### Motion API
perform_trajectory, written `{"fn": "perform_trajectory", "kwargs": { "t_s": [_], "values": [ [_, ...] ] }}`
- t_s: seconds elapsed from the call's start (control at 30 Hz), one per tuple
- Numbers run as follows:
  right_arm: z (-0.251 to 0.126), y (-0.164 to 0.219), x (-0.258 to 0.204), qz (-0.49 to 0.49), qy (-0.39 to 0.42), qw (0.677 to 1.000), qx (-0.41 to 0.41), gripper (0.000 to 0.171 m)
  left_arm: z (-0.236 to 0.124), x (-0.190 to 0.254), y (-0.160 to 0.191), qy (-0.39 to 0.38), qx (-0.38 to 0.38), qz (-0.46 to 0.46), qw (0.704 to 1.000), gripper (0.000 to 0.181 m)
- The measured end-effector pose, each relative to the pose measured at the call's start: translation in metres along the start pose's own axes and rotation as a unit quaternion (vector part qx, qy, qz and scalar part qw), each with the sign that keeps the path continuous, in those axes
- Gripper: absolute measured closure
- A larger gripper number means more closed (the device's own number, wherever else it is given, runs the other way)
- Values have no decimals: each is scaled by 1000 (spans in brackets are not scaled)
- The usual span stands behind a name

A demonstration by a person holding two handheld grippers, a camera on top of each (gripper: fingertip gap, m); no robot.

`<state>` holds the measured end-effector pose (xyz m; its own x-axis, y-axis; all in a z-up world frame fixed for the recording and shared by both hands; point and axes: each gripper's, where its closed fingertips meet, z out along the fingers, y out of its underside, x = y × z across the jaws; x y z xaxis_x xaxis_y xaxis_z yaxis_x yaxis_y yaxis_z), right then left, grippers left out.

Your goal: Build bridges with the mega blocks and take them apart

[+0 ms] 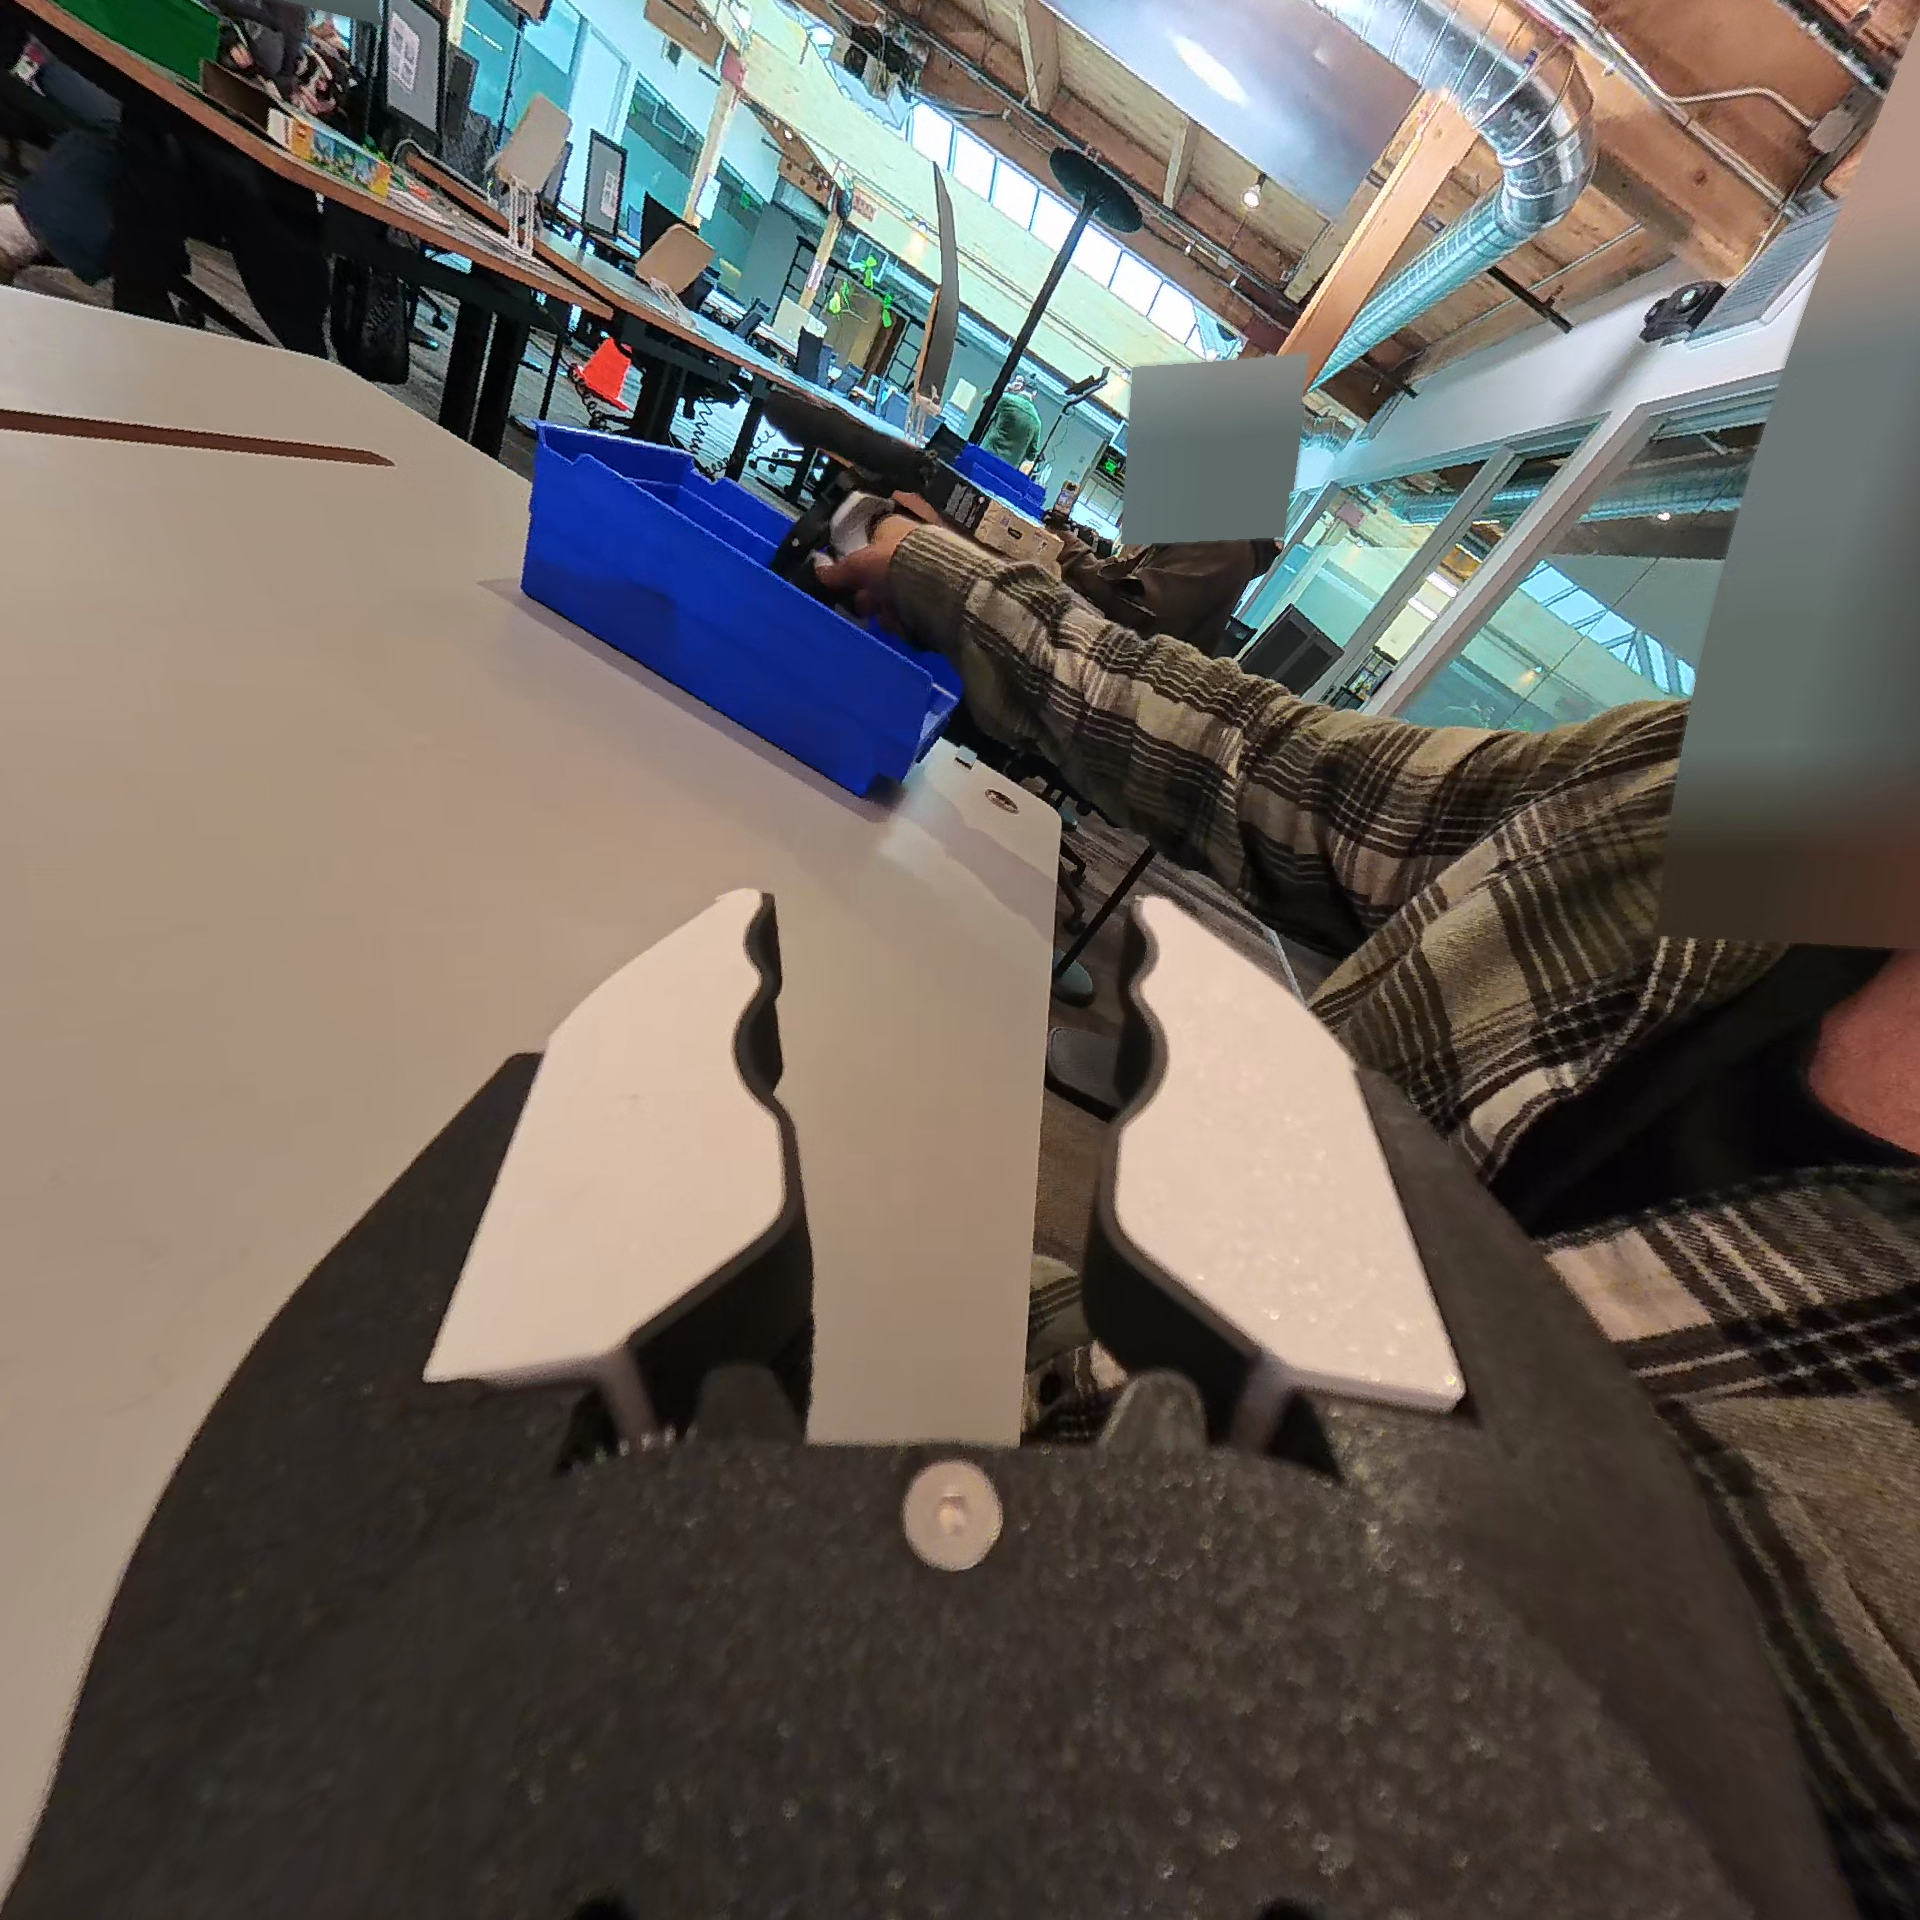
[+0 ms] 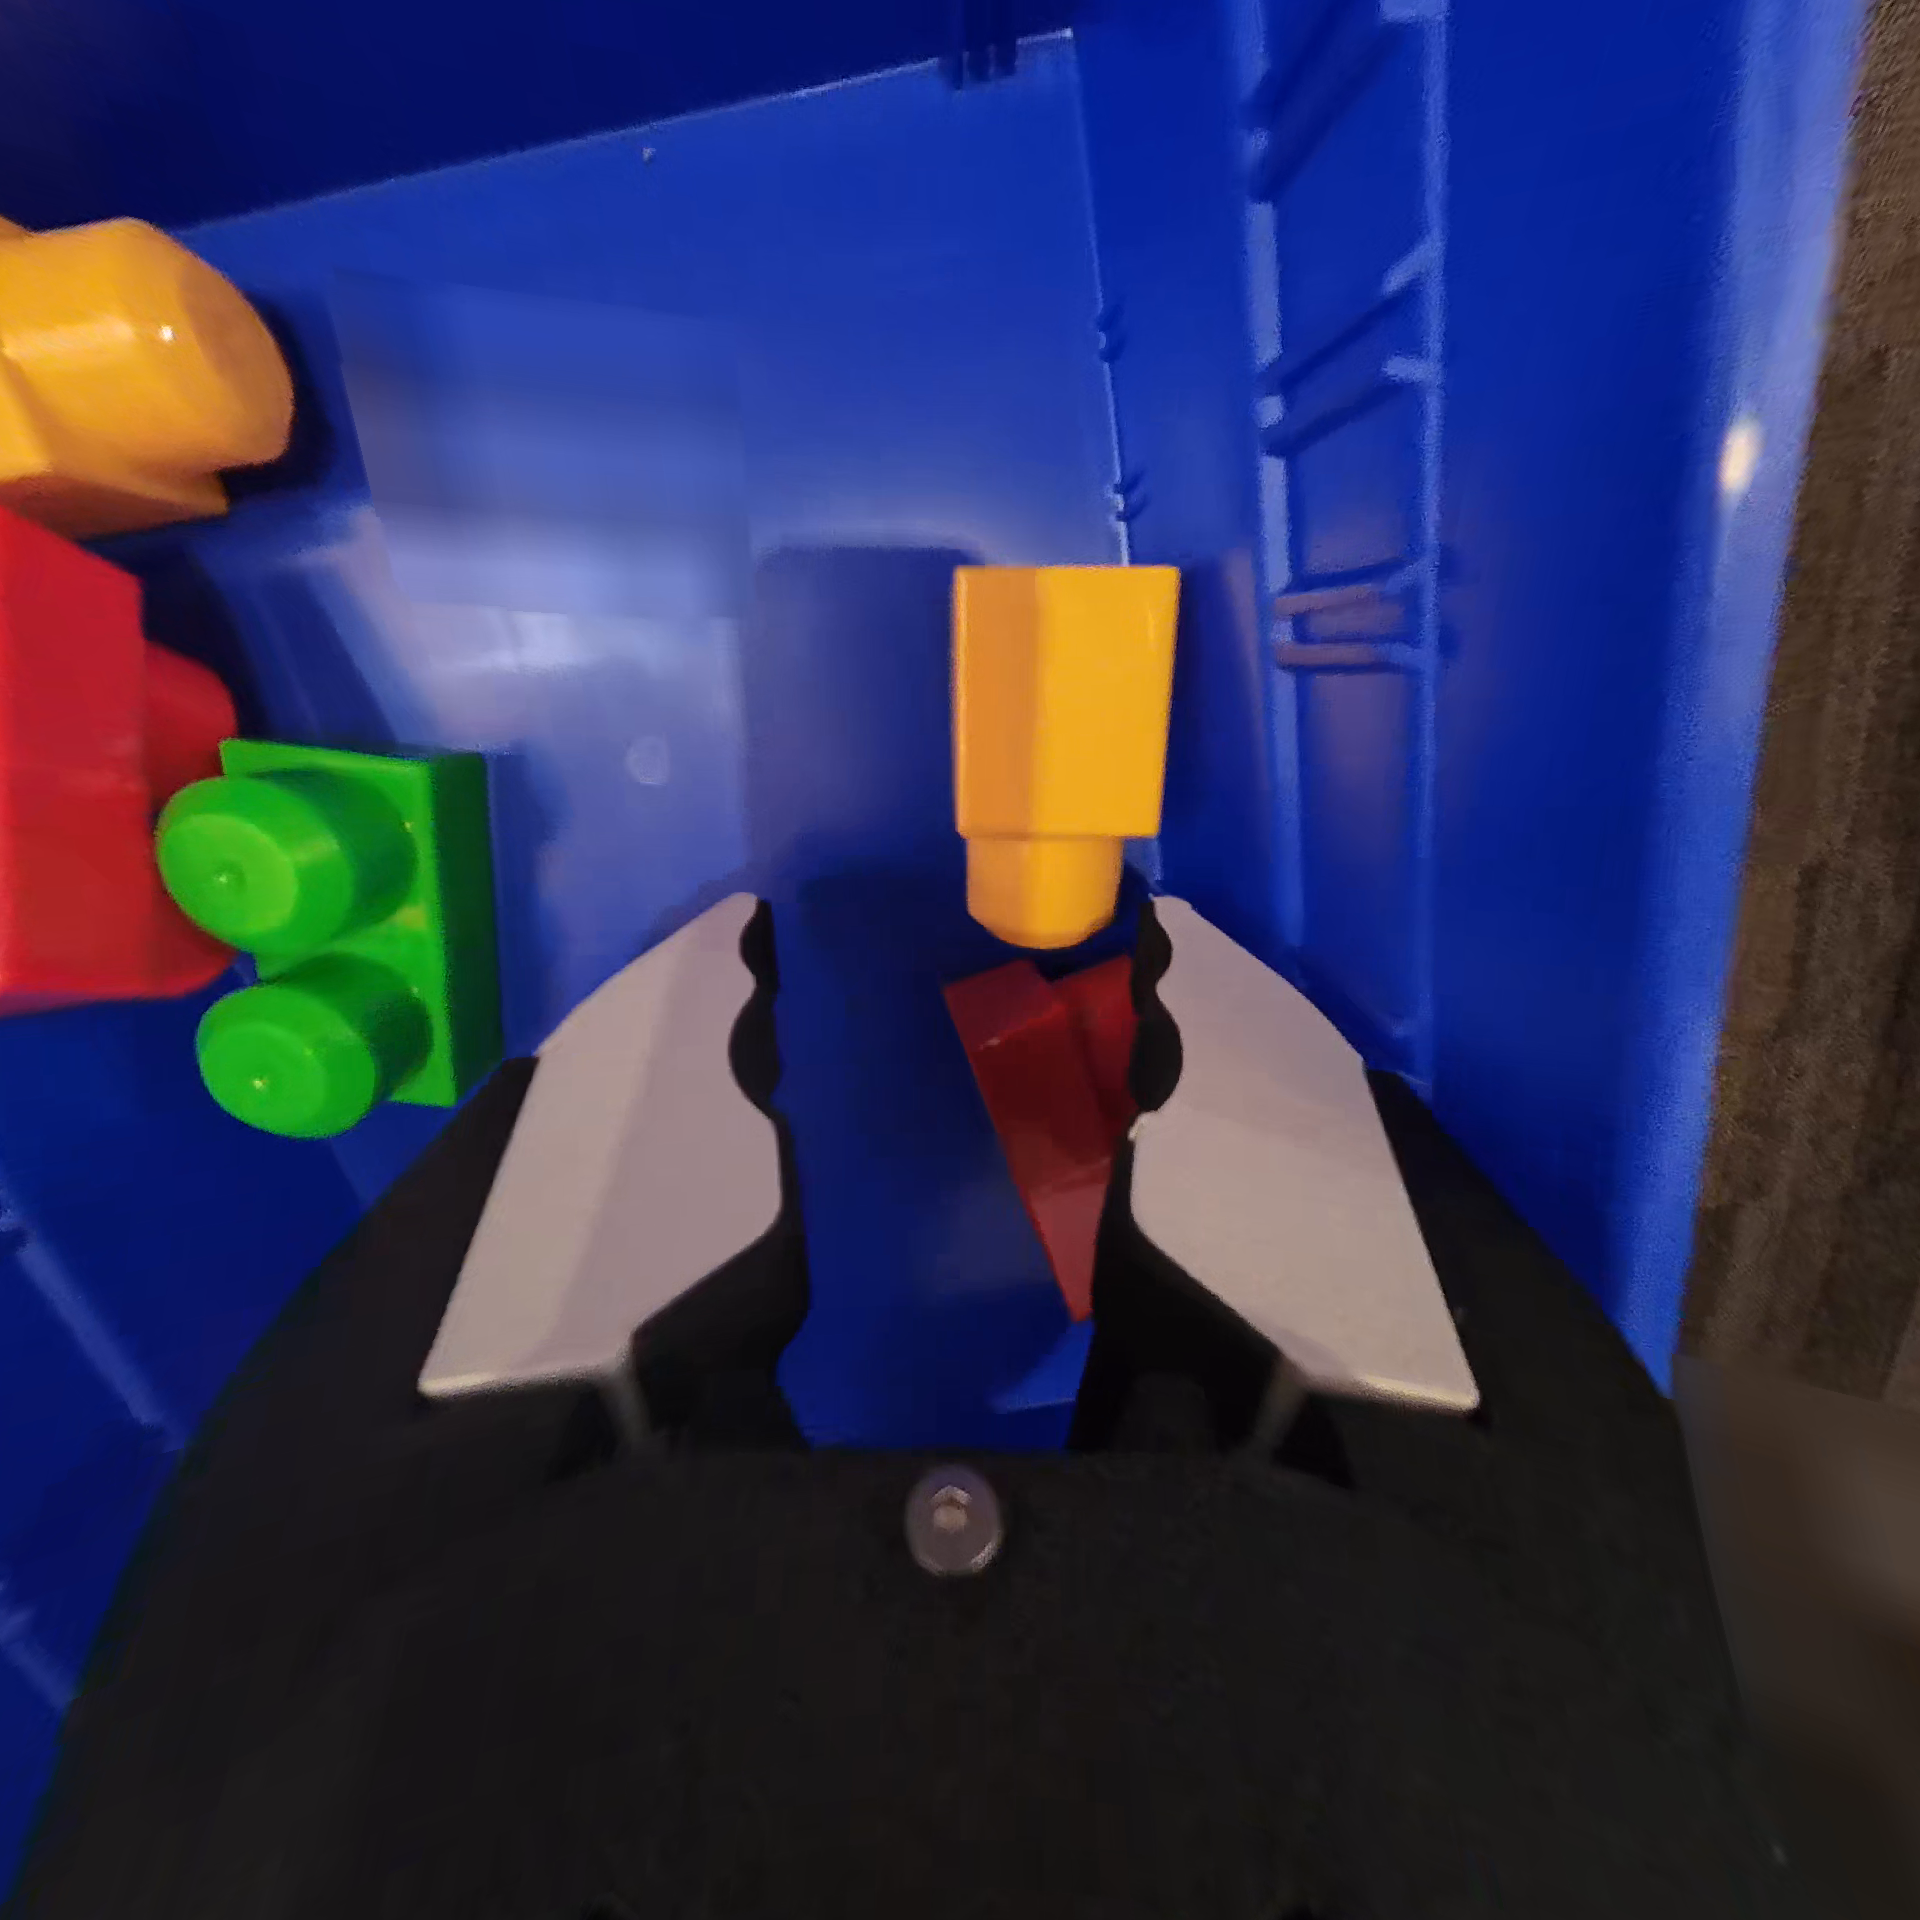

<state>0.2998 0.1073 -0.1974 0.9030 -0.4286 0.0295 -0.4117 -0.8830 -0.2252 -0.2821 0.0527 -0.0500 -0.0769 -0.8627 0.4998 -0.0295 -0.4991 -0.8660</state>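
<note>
My right gripper (image 2: 954,925) is open and points down into the blue bin (image 2: 883,343). A small yellow one-stud block (image 2: 1060,727) lies just beyond its fingertips, stud toward me. A dark red block (image 2: 1049,1101) lies between the jaws against the right finger (image 2: 1268,1122), not clamped. A green two-stud block (image 2: 332,935), a red block (image 2: 73,769) and another yellow block (image 2: 125,364) lie at the bin's left. My left gripper (image 1: 954,914) is open and empty, low over the white table (image 1: 312,831) near its edge.
In the left wrist view the blue bin (image 1: 707,613) stands on the table ahead, with a plaid-sleeved arm (image 1: 1247,748) reaching into it. Dark carpet (image 2: 1829,831) lies beyond the bin's right wall. Other desks and people are far behind.
</note>
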Motion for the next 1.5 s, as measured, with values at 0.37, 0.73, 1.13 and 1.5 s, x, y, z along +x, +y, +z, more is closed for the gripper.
{"fn": "perform_trajectory", "kwargs": {
  "t_s": [0.37, 0.73, 1.13, 1.5],
  "values": [
    [-15, -21, -34, -1, -94, 995, 40, 113, -9, -5, 0, -3, 6, -8, 1000, 119],
    [-33, -29, -15, -205, -6, 979, -8, 109, -10, 3, 4, -4, -15, -2, 1000, 119],
    [-41, -43, -33, -635, -50, 771, 9, 95, -7, -3, -2, -35, -13, -4, 999, 119],
    [0, -41, 0, -716, 28, 687, -124, 102, 10, -7, -3, -44, -33, -3, 998, 118]
  ]
}}
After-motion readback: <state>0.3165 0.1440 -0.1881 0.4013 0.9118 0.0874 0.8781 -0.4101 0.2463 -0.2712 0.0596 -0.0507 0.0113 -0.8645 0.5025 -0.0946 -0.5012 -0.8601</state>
